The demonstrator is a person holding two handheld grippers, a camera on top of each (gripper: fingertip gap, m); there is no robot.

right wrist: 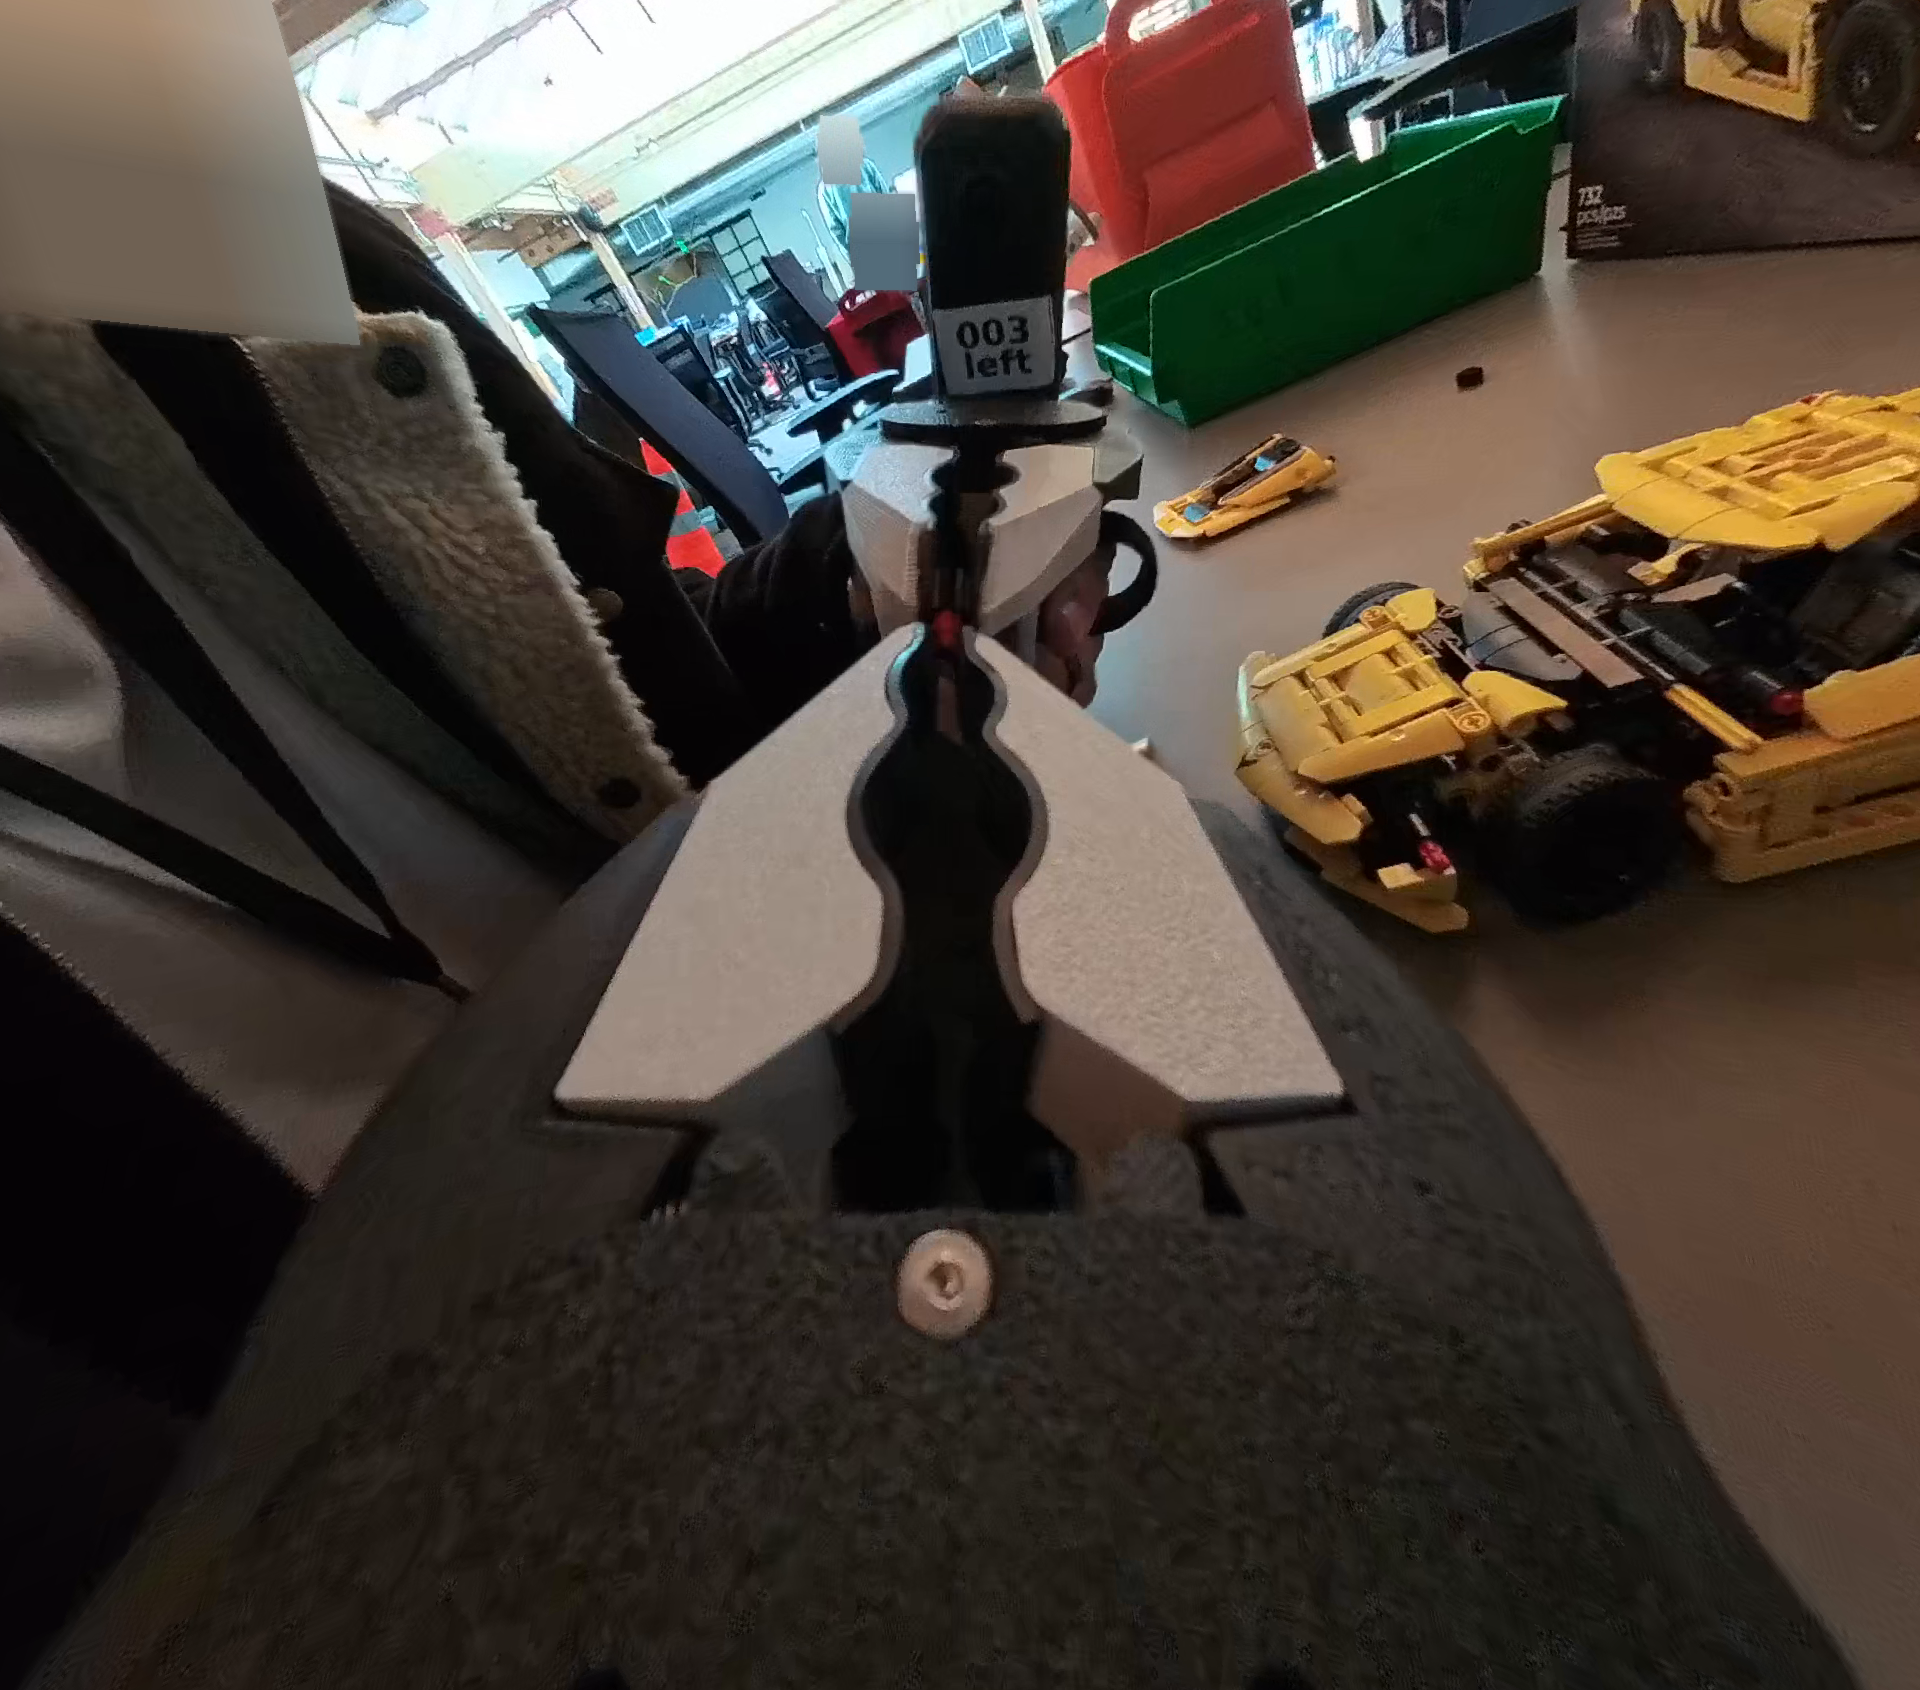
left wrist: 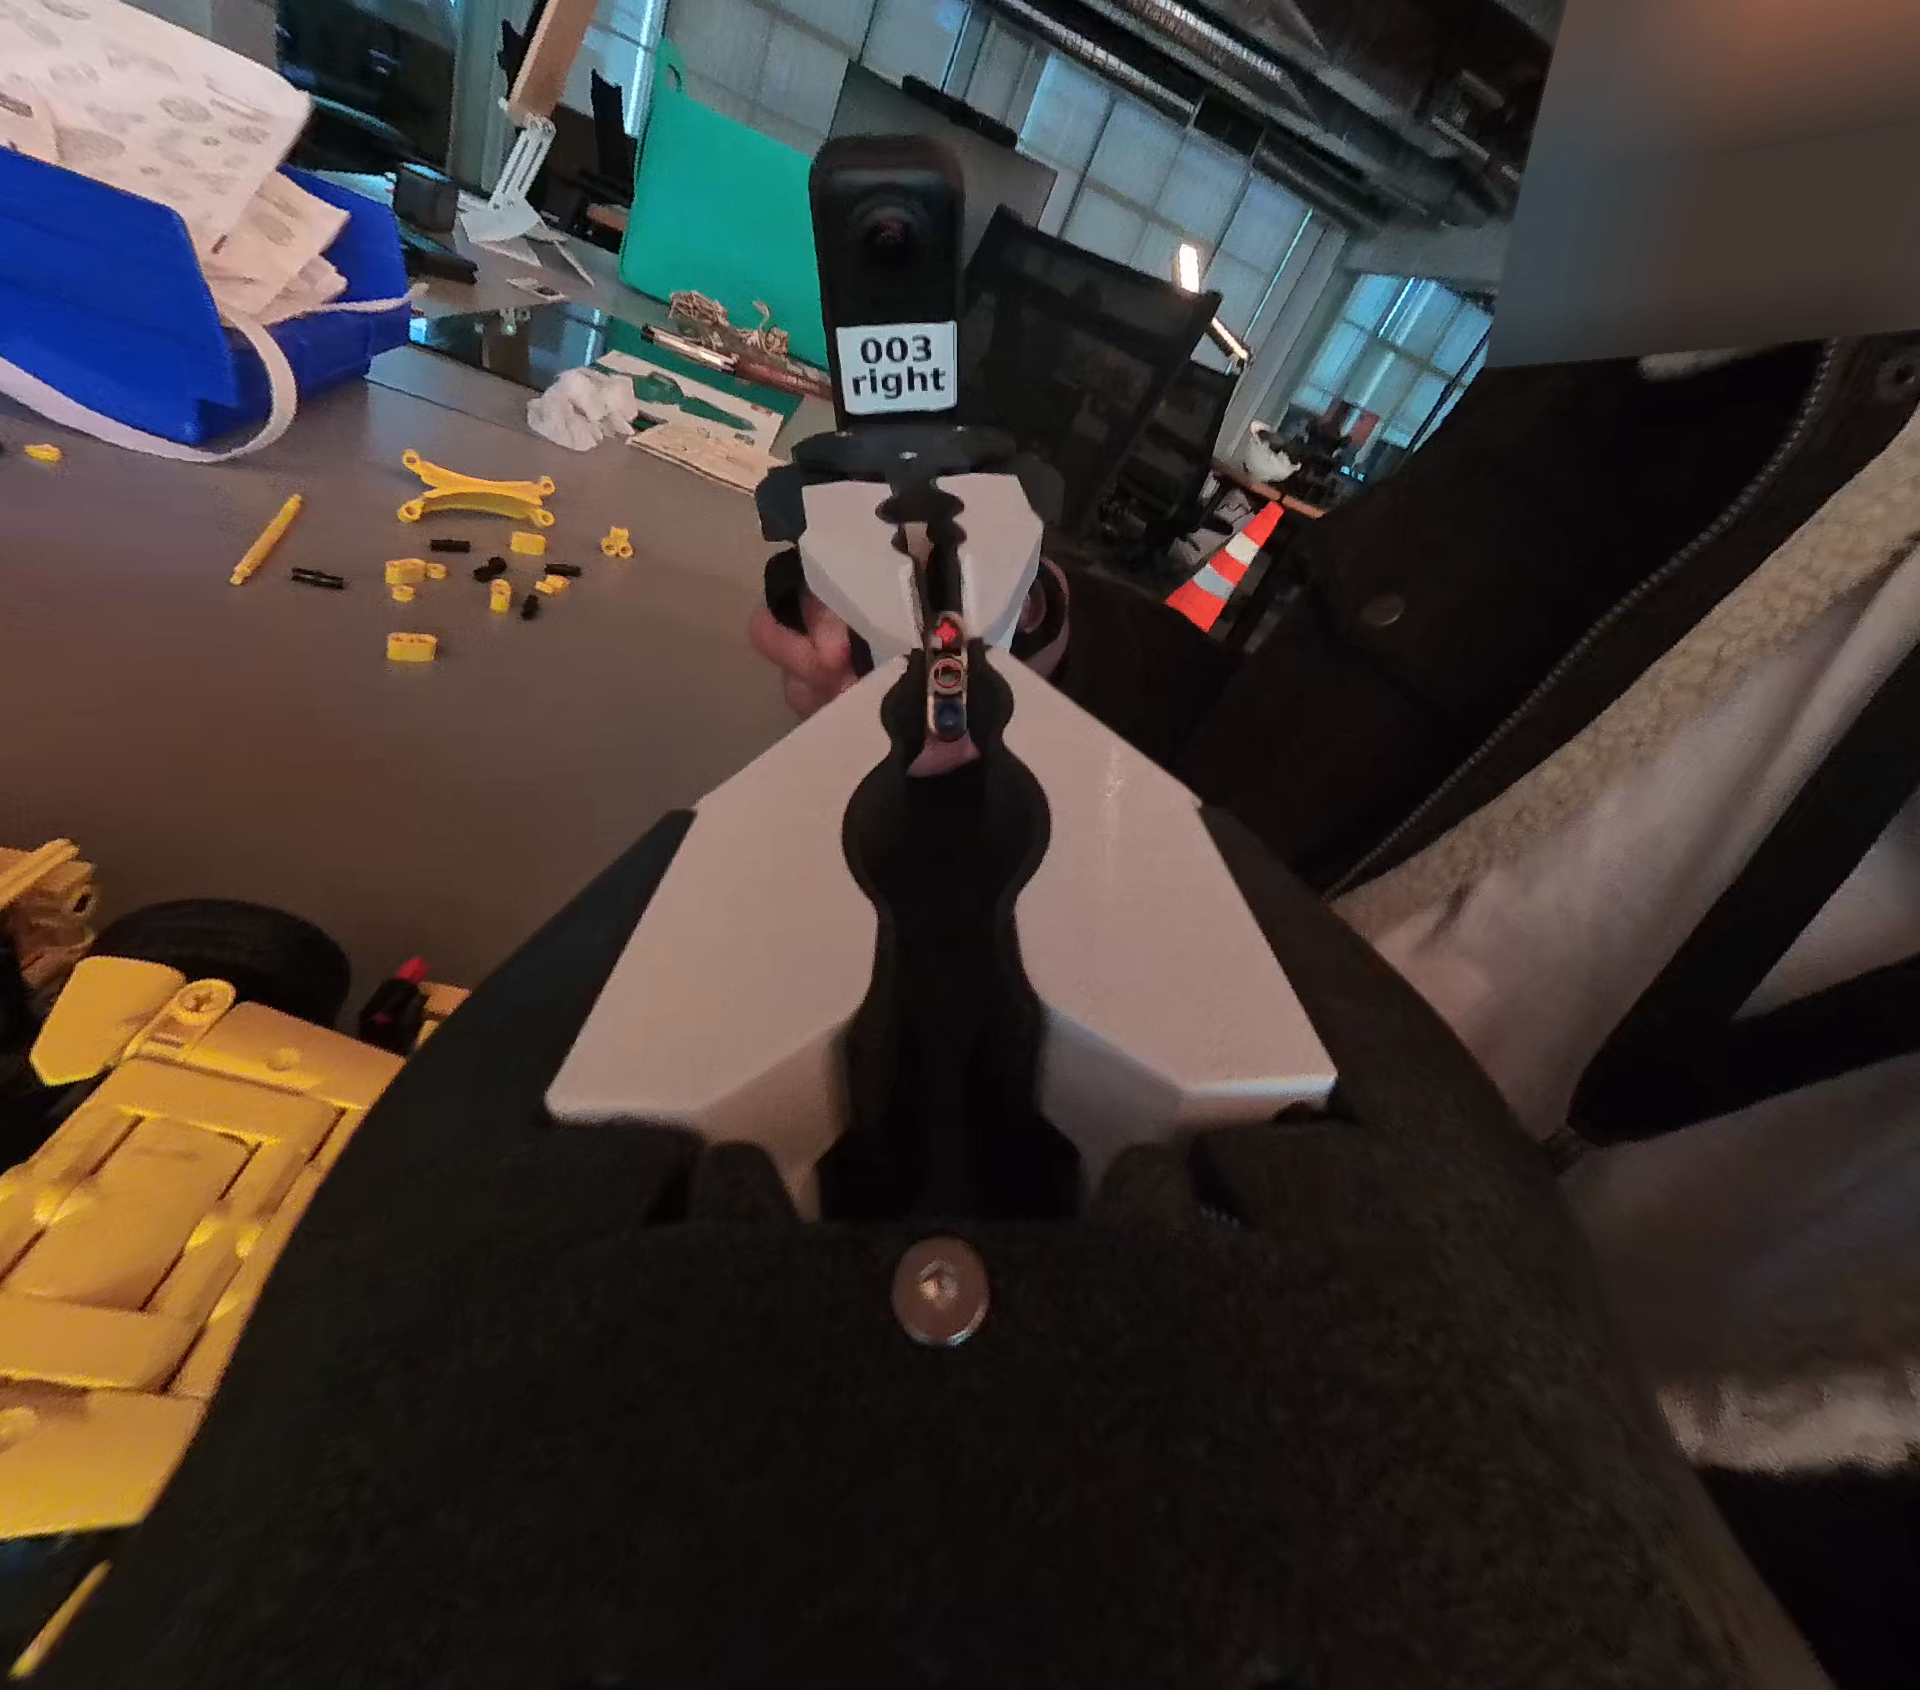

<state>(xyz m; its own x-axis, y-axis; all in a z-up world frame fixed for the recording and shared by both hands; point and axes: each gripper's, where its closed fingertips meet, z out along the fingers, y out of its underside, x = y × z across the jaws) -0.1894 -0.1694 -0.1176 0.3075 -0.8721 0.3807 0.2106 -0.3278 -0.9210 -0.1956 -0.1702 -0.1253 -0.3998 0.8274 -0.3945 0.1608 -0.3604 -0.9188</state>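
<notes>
A half-built yellow brick car (right wrist: 1621, 664) sits on the grey bench (right wrist: 1558, 1173), with a loose yellow car panel (right wrist: 1247, 487) lying near it and a green bin (right wrist: 1320, 290) farther back beyond that panel. A red tote bag (right wrist: 1195, 102) stands behind the bin, and the car's boxed-set carton (right wrist: 1745, 9) rises beside the bin. Well apart from the car, small yellow and black brick pieces (left wrist: 478, 560) lie scattered before a blue bag (left wrist: 125, 310) stuffed with printed sheets.

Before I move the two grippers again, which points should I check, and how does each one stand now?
1. Left gripper shut on small black plastic beam with red and blue pins: ok.
2. Right gripper shut on the same beam: ok.
3. Yellow brick car apart from the held beam: ok.
4. Loose small yellow and black parts apart from the held beam: ok.
5. Depth of beam in the pads: cannot tell.
</notes>
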